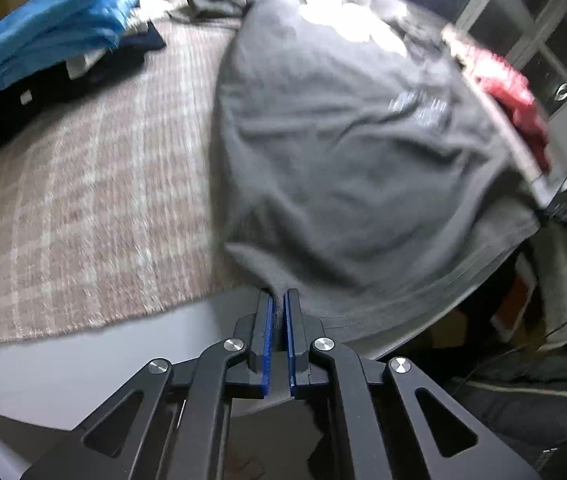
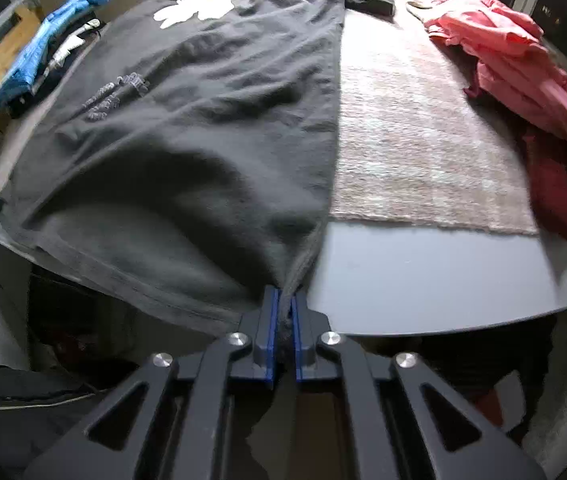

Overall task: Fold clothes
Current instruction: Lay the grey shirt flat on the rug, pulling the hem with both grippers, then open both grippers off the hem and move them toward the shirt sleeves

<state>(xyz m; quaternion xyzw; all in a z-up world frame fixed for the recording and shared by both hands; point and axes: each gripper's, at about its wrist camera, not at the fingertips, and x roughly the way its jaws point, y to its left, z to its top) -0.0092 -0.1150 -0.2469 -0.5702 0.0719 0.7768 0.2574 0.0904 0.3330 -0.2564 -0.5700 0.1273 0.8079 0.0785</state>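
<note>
A dark grey T-shirt (image 1: 343,140) with a white print lies stretched across the table, its hem hanging over the near edge. My left gripper (image 1: 278,300) is shut on one bottom corner of the shirt, with cloth pinched between the blue pads. In the right wrist view the same grey T-shirt (image 2: 203,120) spreads away from me. My right gripper (image 2: 286,300) is shut on its other bottom corner, the fabric bunched between the pads. Both grips sit at the table's front edge.
A beige checked mat (image 1: 83,200) covers the grey table (image 2: 423,272). A pile of pink and red clothes (image 2: 523,80) lies at the right. A blue garment (image 2: 55,36) and dark folded clothes (image 1: 43,92) sit at the left.
</note>
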